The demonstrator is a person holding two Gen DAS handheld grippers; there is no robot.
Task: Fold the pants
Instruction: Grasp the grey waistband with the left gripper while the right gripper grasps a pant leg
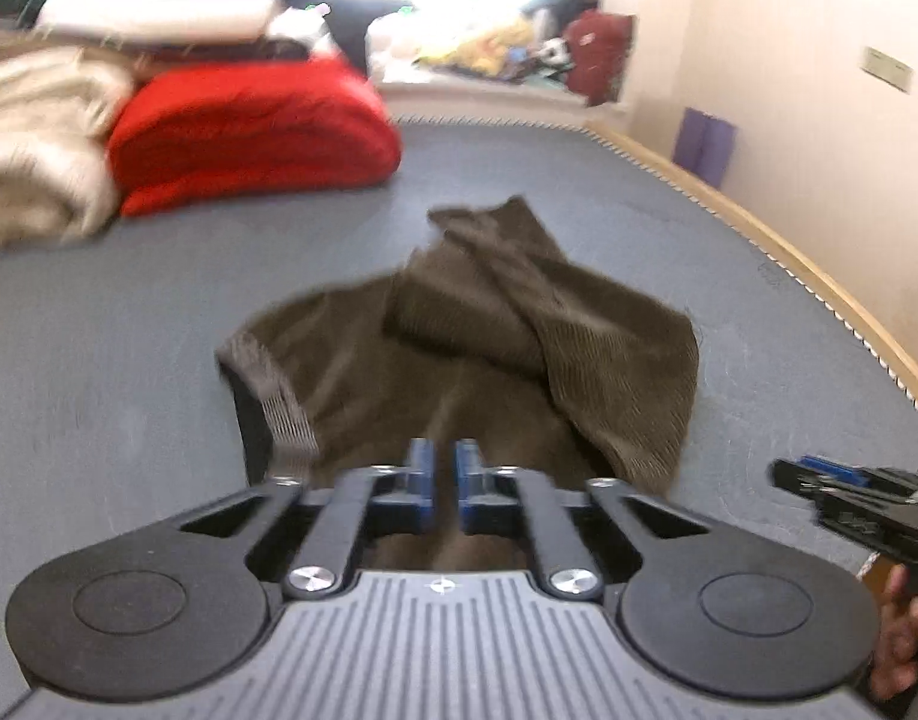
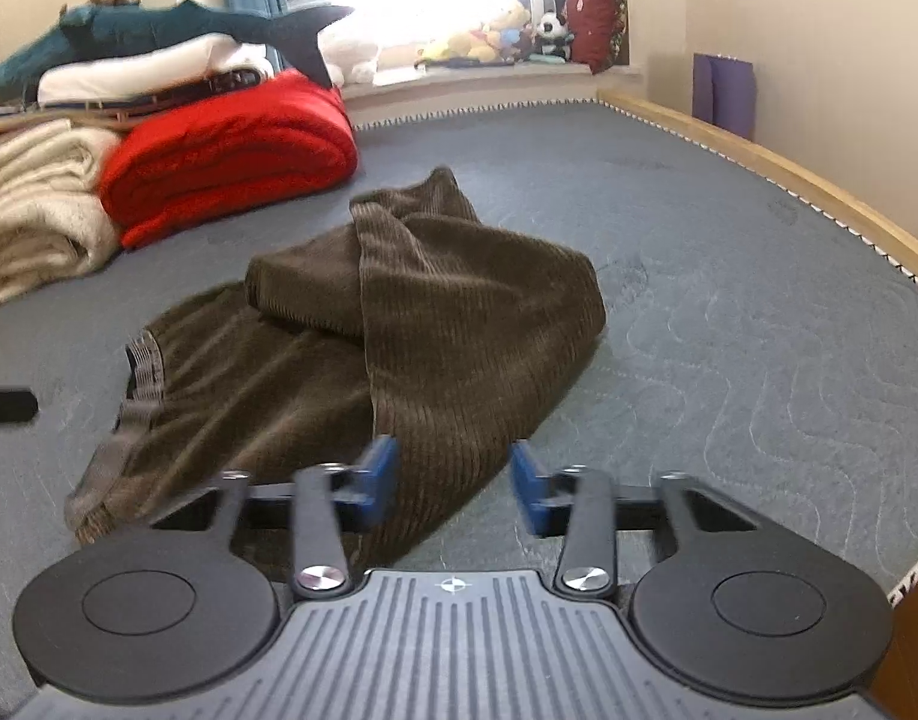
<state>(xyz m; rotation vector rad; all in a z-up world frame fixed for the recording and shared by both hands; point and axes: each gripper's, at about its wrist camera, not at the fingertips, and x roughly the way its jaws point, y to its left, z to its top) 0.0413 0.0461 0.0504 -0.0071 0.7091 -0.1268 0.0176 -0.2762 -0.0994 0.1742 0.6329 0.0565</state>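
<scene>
Brown pants (image 1: 459,360) beneath closed left tool (image 1: 446,468)

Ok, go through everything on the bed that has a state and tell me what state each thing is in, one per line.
Brown corduroy pants: partly folded, legs crumpled back over the seat, elastic waistband lying flat.
Red blanket: folded, resting on the grey mattress.
Cream blanket: folded in a stack.
Left hand-held gripper: shut, holding nothing.
Right hand-held gripper: open, above the pants' near edge.
</scene>
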